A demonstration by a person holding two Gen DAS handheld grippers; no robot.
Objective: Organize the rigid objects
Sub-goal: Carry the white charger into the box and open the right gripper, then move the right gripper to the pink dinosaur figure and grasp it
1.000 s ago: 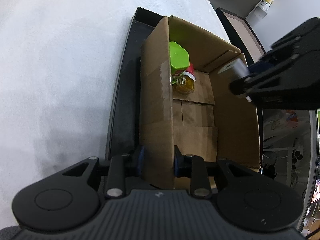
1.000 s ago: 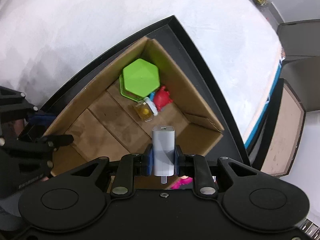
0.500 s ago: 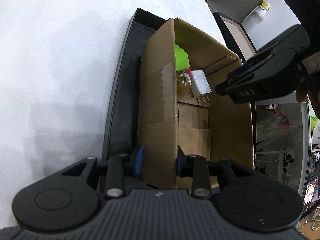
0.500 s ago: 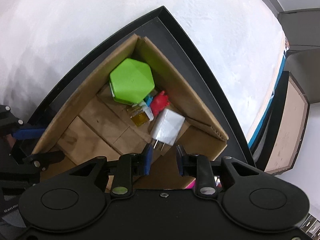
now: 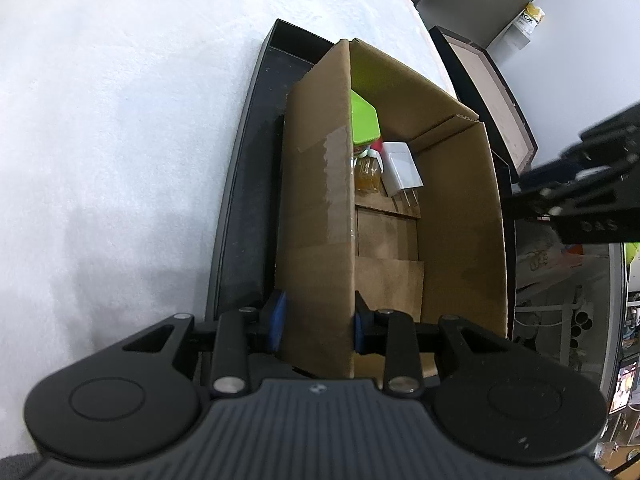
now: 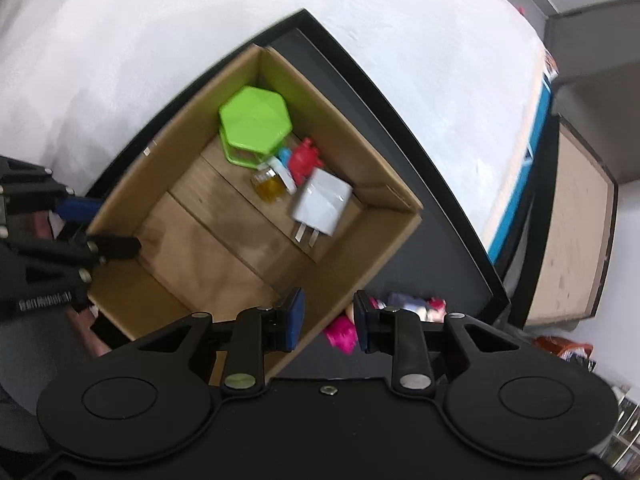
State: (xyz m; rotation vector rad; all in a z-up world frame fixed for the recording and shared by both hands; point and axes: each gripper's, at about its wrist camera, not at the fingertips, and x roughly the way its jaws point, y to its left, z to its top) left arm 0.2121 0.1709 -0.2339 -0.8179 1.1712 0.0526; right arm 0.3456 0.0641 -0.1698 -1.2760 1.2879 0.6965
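A cardboard box (image 5: 320, 200) (image 6: 352, 264) stands in a black tray (image 5: 244, 152) (image 6: 432, 184). Inside lie a white charger (image 5: 402, 168) (image 6: 322, 204), a green hexagonal container (image 5: 364, 120) (image 6: 254, 124), a small amber bottle (image 5: 367, 172) (image 6: 270, 186) and a red figure (image 6: 302, 158). My left gripper (image 5: 316, 322) is shut on the box's near wall. My right gripper (image 6: 328, 322) is open and empty above the box's right corner; it also shows in the left wrist view (image 5: 576, 184).
A white cloth (image 5: 120, 120) covers the table. Pink toys (image 6: 344, 330) lie in the tray beside the box, under my right gripper. A dark framed case (image 6: 576, 232) stands past the table's right edge.
My right gripper opened and let the white charger drop into the box, then pulled back and to the right. My left gripper kept its hold on the box wall.
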